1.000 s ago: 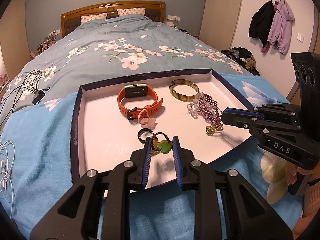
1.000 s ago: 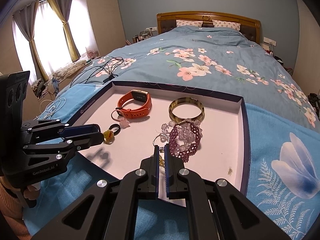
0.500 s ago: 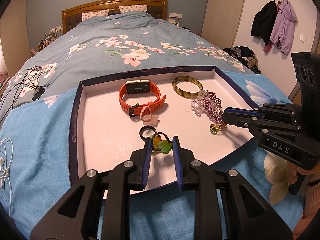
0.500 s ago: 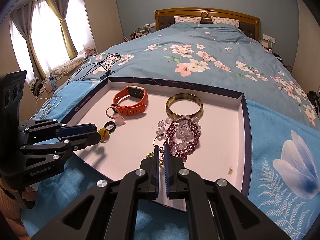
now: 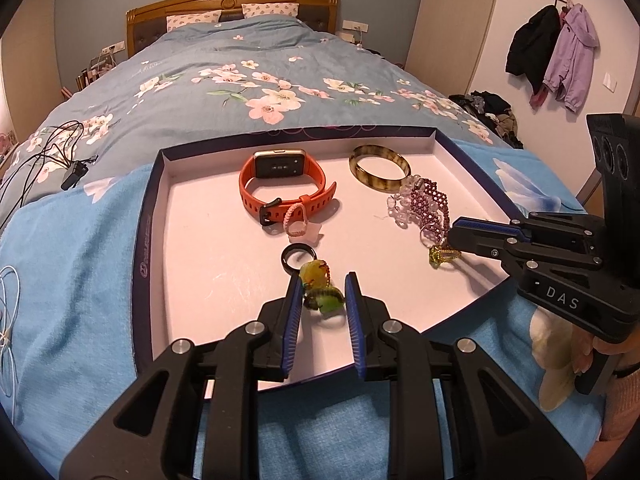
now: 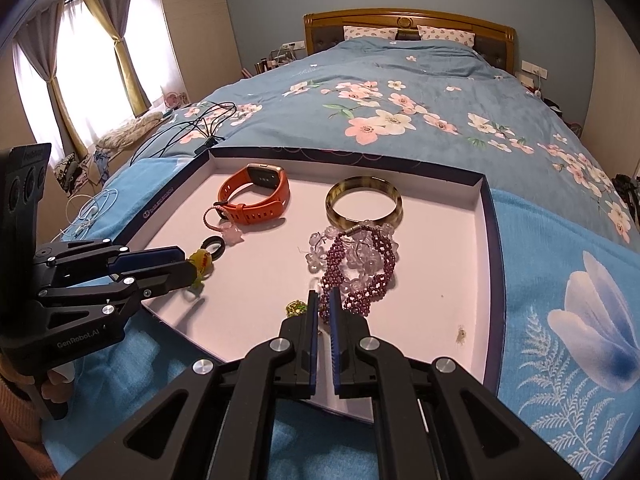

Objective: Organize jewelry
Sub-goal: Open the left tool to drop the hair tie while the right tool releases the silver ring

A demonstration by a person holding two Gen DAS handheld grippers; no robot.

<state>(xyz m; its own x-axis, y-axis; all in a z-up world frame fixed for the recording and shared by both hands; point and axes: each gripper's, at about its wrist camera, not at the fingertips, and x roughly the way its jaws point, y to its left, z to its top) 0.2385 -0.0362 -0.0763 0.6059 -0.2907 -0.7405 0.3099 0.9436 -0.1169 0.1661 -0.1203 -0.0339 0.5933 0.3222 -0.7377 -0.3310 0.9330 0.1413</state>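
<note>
A white tray with a dark rim (image 5: 146, 240) lies on the bed. My left gripper (image 5: 323, 278) is shut on a yellow-green charm with a bead loop (image 5: 320, 296), held just above the tray's near part; its shadow falls below it. From the right wrist view the left gripper (image 6: 186, 264) and the charm (image 6: 202, 262) are at the tray's left edge (image 6: 172, 200). My right gripper (image 6: 323, 296) is shut at the near end of a purple beaded bracelet (image 6: 360, 272). A green-gold ring (image 6: 296, 308) lies at its tips; I cannot tell if it is pinched.
The tray also holds an orange watch (image 5: 280, 184), a striped bangle (image 5: 380, 187), a black ring (image 5: 286, 258) and a pink cord loop (image 5: 294, 220). Black cables (image 5: 52, 152) and a white earphone wire (image 5: 8, 312) lie to its left. A blue towel (image 5: 80, 280) lies under the tray.
Both grippers keep their grip and stay nearly still; the views have only drifted slightly over the tray.
</note>
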